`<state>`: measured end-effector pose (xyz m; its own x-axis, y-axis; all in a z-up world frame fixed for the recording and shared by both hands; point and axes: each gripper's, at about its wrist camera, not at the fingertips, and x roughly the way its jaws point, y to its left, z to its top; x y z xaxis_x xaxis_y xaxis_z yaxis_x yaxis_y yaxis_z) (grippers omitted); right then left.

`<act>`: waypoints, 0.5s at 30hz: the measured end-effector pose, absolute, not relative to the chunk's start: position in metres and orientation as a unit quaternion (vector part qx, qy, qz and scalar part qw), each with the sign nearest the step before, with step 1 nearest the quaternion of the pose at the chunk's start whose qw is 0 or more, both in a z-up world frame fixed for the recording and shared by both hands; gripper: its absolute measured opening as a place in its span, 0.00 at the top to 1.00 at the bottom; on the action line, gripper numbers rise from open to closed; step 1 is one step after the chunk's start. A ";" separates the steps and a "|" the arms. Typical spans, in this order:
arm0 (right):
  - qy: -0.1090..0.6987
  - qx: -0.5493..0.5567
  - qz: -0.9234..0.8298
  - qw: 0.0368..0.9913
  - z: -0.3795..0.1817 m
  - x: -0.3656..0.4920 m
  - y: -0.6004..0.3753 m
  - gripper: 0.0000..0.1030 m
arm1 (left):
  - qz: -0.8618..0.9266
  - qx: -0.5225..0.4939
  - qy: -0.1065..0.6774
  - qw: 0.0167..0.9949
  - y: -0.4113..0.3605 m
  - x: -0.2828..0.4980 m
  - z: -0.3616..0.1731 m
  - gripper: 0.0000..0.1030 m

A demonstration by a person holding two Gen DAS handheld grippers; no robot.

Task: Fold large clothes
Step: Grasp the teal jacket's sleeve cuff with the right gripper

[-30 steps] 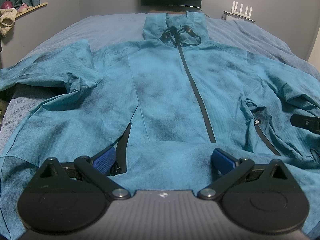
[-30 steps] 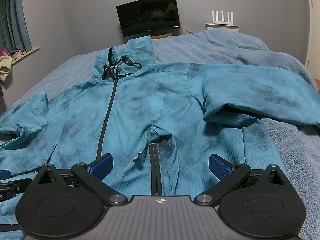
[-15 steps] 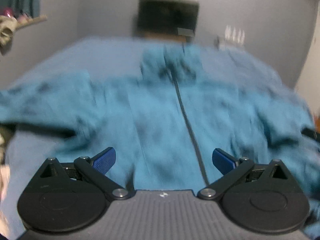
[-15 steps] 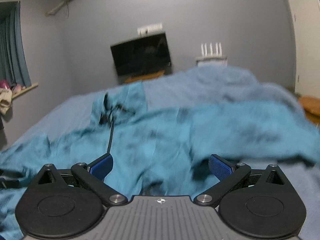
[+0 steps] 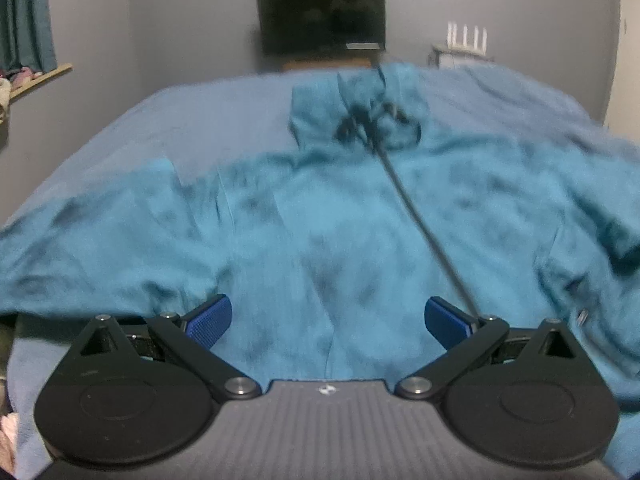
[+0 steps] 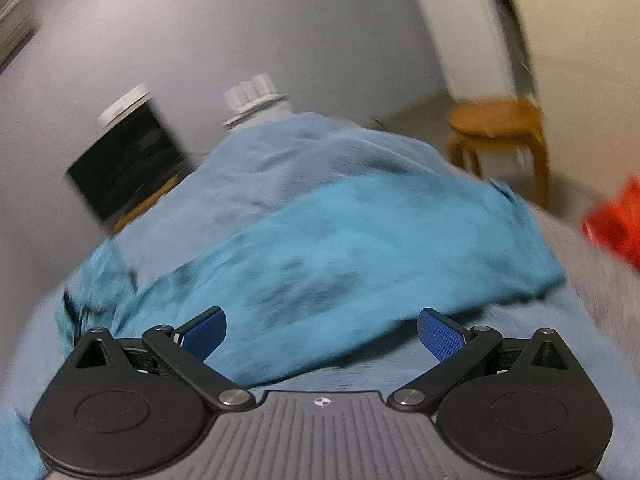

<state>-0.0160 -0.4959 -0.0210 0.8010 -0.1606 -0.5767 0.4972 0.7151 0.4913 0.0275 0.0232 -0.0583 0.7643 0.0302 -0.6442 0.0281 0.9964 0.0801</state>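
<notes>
You hold both grippers released, nothing between the jaws. The jacket (image 5: 340,232) lies flat on the bed (image 5: 192,120) ahead of your left gripper (image 5: 327,320) – its sleeve (image 6: 360,248) spreads just beyond your right gripper (image 6: 322,330), probably your first fold.

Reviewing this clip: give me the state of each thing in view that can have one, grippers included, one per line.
left gripper: open, holding nothing, over the jacket front.
right gripper: open, holding nothing, facing a sleeve.
jacket: spread flat, front up, unfolded.
front zipper: closed.
sleeve: stretched out sideways on the bed, not folded in.
TV: screen dark.
bed cover: lying under the jacket, rumpled at the far right.
</notes>
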 end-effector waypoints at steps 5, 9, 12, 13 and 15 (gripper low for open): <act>0.259 0.413 -0.225 0.844 -0.061 -0.019 -0.529 0.15 | -0.004 0.064 0.376 0.924 0.024 0.022 -0.091 0.00; 0.270 0.445 -0.235 0.821 -0.087 -0.002 -0.530 0.24 | -0.007 0.049 0.391 0.919 0.038 0.026 -0.096 0.00; 0.272 0.458 -0.232 0.814 -0.102 0.010 -0.531 0.27 | -0.010 0.030 0.405 0.914 0.046 0.039 -0.094 0.00; 0.268 0.461 -0.235 0.813 -0.104 0.013 -0.532 0.29 | -0.009 0.023 0.411 0.911 0.048 0.051 -0.093 0.00; 0.249 0.469 -0.243 0.812 -0.107 0.017 -0.538 0.31 | -0.008 0.012 0.420 0.907 0.050 0.078 -0.095 0.00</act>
